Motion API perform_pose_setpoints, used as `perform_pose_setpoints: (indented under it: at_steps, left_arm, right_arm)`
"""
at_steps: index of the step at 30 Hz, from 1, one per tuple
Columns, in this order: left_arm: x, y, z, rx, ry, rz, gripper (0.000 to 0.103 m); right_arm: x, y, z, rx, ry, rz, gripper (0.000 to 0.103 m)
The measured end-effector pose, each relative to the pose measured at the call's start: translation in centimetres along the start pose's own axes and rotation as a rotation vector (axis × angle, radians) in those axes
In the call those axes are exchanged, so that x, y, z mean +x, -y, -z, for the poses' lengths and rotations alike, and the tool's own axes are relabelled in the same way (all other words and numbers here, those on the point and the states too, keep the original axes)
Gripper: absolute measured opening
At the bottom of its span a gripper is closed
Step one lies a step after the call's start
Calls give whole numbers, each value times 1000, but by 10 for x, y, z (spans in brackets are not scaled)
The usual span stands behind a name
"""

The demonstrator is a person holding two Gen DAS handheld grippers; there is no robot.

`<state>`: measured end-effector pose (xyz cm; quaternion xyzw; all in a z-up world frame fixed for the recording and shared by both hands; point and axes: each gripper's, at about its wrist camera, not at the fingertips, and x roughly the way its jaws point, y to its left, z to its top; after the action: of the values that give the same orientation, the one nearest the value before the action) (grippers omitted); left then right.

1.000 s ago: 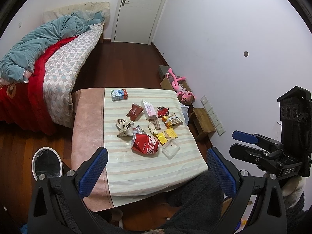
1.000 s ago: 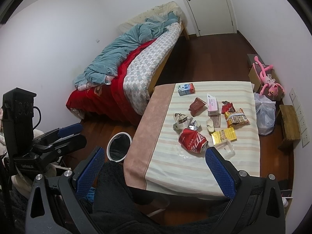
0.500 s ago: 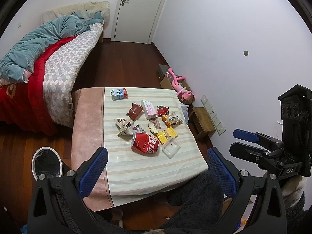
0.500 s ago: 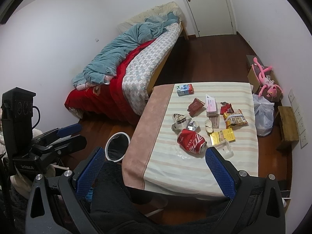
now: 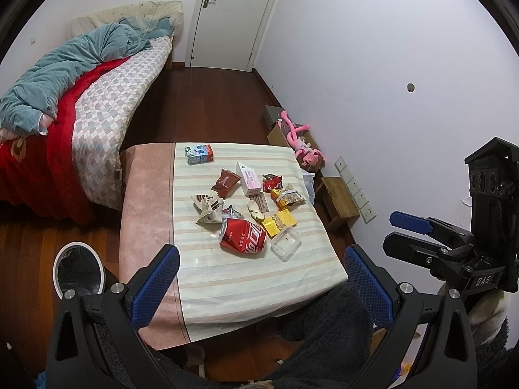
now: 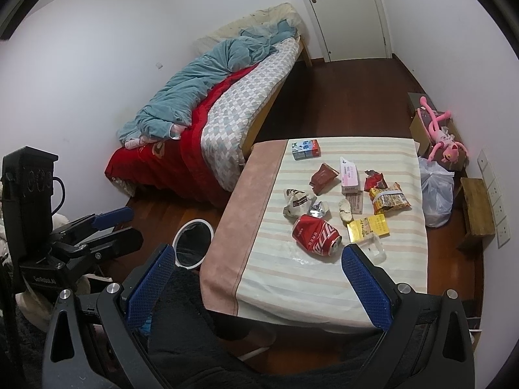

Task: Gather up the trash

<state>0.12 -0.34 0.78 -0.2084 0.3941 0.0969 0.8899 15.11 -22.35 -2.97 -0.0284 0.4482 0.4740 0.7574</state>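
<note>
Trash lies in a cluster on a striped table [image 5: 227, 278] [image 6: 389, 275]: a crushed red can [image 5: 242, 236] [image 6: 317, 238], a clear plastic tray [image 5: 285, 243], yellow packets [image 5: 279, 223] [image 6: 368, 227], a crumpled white wrapper [image 5: 209, 207], a brown wrapper [image 5: 225, 180], a pink box [image 5: 248, 178] and a blue carton [image 5: 199, 153] [image 6: 305, 149]. A white bin with a black liner [image 5: 78, 270] [image 6: 193, 243] stands on the floor left of the table. My left gripper [image 5: 261, 278] and right gripper [image 6: 256, 278] are open and empty, above the table's near edge.
A bed with red and teal covers [image 5: 65, 97] lies to the left. A pink plush toy on a box [image 5: 300, 142], a white plastic bag [image 6: 436, 194] and a small wooden stool [image 5: 339, 199] stand along the right wall. A closed white door [image 5: 230, 16] is at the far end.
Both views have shifted slightly. The table and trash sit a little higher and farther in the frames. Both grippers stay open and empty.
</note>
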Motion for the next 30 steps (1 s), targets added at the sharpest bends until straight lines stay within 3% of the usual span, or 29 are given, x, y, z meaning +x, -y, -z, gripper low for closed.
perform_pose_setpoints:
  at_steps: [21, 24, 27, 30]
  left_arm:
    - [10, -7, 13, -4, -26, -7, 103]
    - [24, -7, 11, 0, -27, -64, 103]
    - [53, -17, 15, 2, -19, -200, 103]
    - [97, -37, 22, -27, -58, -316, 103]
  right_arm:
    - [-4, -3, -9, -4, 7, 12, 103]
    - [-1, 3, -10, 31, 44, 41, 103]
    - [15, 24, -3, 126, 105, 130, 103]
    - [57, 63, 10, 284, 50, 246, 103]
